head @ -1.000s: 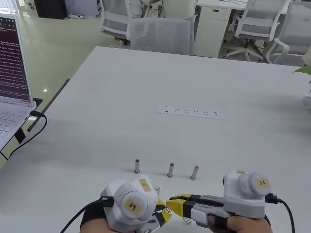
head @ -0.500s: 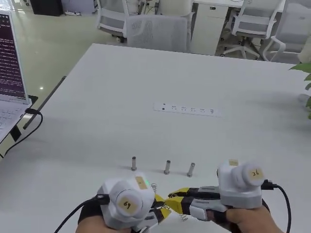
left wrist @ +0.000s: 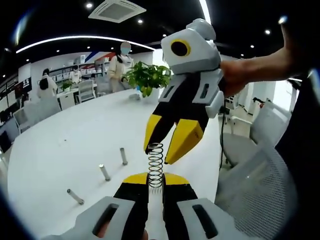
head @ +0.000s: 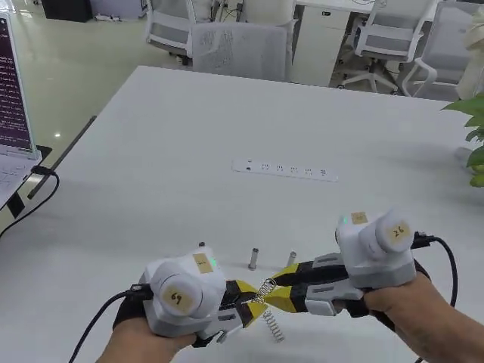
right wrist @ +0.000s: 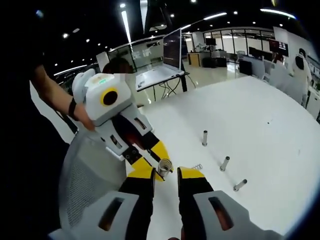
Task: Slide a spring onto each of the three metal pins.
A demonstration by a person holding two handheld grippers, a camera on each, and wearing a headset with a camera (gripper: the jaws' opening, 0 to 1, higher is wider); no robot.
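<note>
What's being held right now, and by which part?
A spring, gripped at one end by the left tongs. The right tongs stand open around its other end, not clamped.

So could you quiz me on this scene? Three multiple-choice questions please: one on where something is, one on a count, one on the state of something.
1. Where is the raised spring?
A) on a pin
B) dropped on the floor
C) gripped in the jaws of the left gripper

2. How many metal pins stand on the table?
A) three
B) one
C) five

3. How do the jaws of the right gripper stand?
A) shut on a pin
B) open
C) shut on a cable

Answers:
1. C: the left gripper view shows its jaws pinched on the coil's lower end.
2. A: three bare pins stand in a row.
3. B: the right gripper view shows a gap between its yellow tips.
</note>
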